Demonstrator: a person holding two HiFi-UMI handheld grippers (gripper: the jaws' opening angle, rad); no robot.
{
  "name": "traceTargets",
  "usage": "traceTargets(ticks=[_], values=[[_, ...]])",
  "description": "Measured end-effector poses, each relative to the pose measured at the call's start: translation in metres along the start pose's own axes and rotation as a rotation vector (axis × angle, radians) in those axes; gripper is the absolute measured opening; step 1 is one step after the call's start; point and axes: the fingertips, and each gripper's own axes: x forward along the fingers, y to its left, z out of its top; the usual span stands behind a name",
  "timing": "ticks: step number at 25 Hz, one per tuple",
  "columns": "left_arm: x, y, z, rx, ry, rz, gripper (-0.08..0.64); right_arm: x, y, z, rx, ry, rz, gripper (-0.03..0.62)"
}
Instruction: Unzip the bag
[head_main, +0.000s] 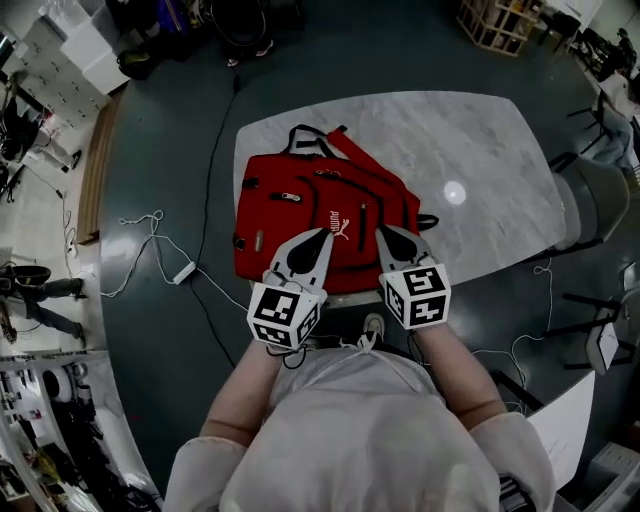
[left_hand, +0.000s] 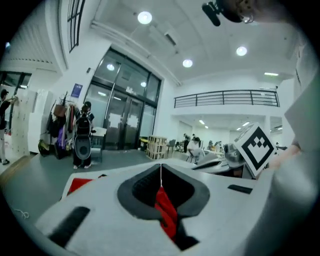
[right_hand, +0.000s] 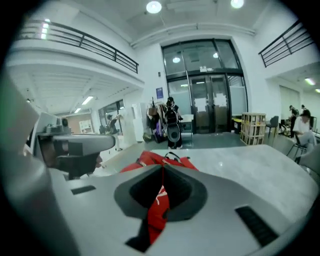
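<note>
A red backpack (head_main: 320, 215) lies flat on the pale marble table (head_main: 470, 170), its front pockets and zips facing up. My left gripper (head_main: 326, 236) hovers over the bag's near left part with its jaws closed to a point. My right gripper (head_main: 381, 232) hangs over the near right part, jaws also together. In the left gripper view the left gripper (left_hand: 161, 167) shows a thin seam between its jaws, with red bag fabric (left_hand: 166, 212) seen below. In the right gripper view the right gripper (right_hand: 162, 169) is likewise shut, above the backpack (right_hand: 156, 212). Neither holds anything.
A black cable (head_main: 205, 190) and a white cord with an adapter (head_main: 183, 272) run over the dark floor left of the table. A grey chair (head_main: 600, 200) stands at the table's right end. A wooden crate (head_main: 500, 25) sits far behind. The person's torso is against the near edge.
</note>
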Motion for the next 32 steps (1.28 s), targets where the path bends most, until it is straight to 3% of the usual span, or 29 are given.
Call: traceTargets(ticks=[5, 9, 15, 23, 32], values=[[-0.002, -0.014, 0.065, 0.065, -0.138, -0.033, 0.021, -0.019, 0.016, 0.055, -0.062, -0.127, 0.056, 0.028], [-0.003, -0.016, 0.088, 0.109, -0.196, -0.033, 0.021, -0.03, 0.02, 0.081, -0.097, -0.195, 0.042, 0.028], [-0.004, -0.017, 0.088, 0.091, -0.194, -0.034, 0.021, -0.038, 0.028, 0.089, -0.109, -0.222, 0.045, 0.028], [-0.003, -0.024, 0.088, 0.07, -0.181, -0.049, 0.021, -0.038, 0.023, 0.083, -0.105, -0.194, 0.006, 0.028], [-0.006, -0.027, 0.081, 0.053, -0.165, -0.044, 0.021, -0.038, 0.029, 0.075, -0.09, -0.175, 0.017, 0.027]])
